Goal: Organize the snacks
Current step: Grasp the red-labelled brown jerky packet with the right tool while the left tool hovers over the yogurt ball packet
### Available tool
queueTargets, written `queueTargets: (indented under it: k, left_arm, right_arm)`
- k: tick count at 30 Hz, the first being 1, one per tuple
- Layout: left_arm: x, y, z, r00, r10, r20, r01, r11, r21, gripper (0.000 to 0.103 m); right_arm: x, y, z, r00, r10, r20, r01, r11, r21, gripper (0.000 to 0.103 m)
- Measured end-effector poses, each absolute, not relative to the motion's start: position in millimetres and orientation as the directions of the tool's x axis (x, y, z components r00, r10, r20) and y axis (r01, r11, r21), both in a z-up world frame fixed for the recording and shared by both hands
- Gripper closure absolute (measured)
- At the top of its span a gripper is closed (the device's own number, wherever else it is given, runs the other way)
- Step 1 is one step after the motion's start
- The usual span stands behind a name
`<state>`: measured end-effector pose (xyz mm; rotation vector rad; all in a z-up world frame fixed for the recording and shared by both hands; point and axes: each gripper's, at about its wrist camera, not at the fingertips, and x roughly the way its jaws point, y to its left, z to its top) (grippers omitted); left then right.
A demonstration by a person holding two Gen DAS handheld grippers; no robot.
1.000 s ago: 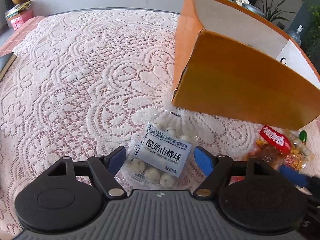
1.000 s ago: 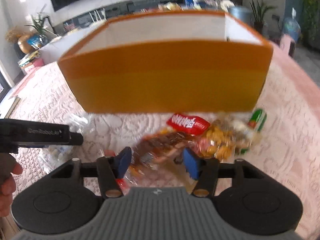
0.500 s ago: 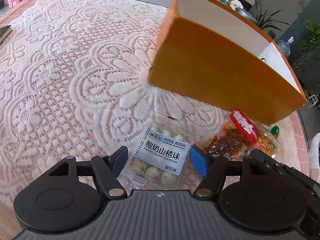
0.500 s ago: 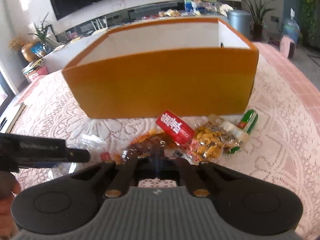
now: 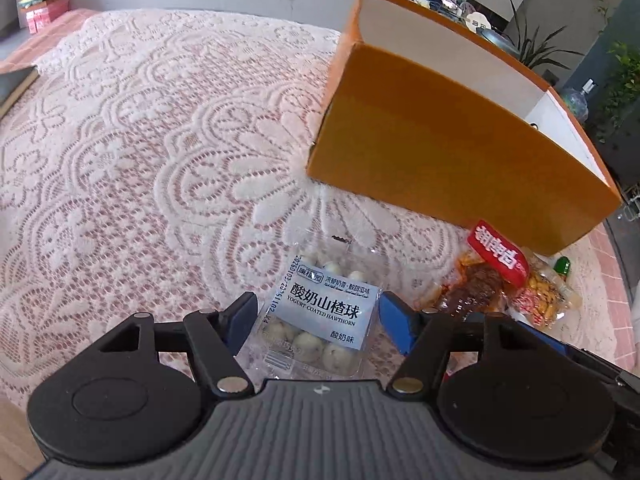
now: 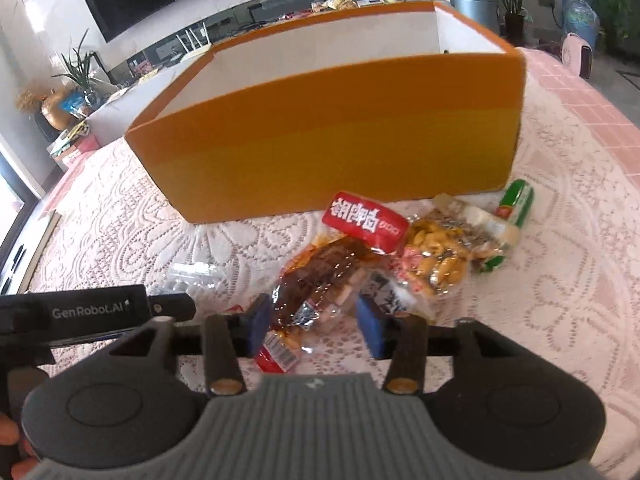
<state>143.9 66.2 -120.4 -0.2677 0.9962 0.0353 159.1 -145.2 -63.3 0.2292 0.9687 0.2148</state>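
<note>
Snacks lie on the lace tablecloth [image 5: 140, 140], just in front of the orange box [image 6: 340, 152]. Clear pack of yogurt-coated hawthorn balls [image 5: 320, 316] sits flat between the left gripper [image 5: 318, 318] pads, jaws spread, gap visible on both sides, nothing grasped. Right gripper [image 6: 316, 326] jaws are opening; a brown saucy snack pouch [image 6: 316, 280] lies between them, pads not pressing it. Beside it: red-labelled packet [image 6: 366, 222], yellow puffed-snack bag [image 6: 440, 256], green-wrapped stick [image 6: 516, 204] nearest the box's right corner. Box is open-topped, white inside.
</note>
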Motion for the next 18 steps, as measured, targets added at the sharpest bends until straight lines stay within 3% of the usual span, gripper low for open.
queueTargets:
  k: [2,8,10,13,18]
  left_arm:
    - [145,65,-122,0.543,-0.088,-0.835,-0.152,0.968,-0.201,0.027]
    - [144,74,-123,0.544,-0.093,-0.834,-0.189,0.955,-0.230,0.026]
    - [144,79,-124,0.541,-0.099,-0.835,-0.213,0.945,-0.249,0.027]
    - [143,87,-125,0.544,-0.107,-0.832,-0.243,0.929,-0.278,0.028]
    - [142,88,-124,0.543,-0.107,-0.833,-0.253,0.925,-0.284,0.027]
  right_arm:
    - [163,-140,-67,0.545,0.258,-0.797,-0.047,0.959,0.279,0.039]
    - [180,-122,-71,0.573,0.153,-0.805,-0.001,0.983,0.186,0.036]
    - [184,-117,-75,0.573,0.131,-0.809,0.008,0.986,0.165,0.029]
    - [184,-106,-78,0.591,0.094,-0.801,-0.007,0.994,0.112,0.020]
    - [183,-95,-85,0.605,0.056,-0.794,-0.052,0.998,0.031,0.017]
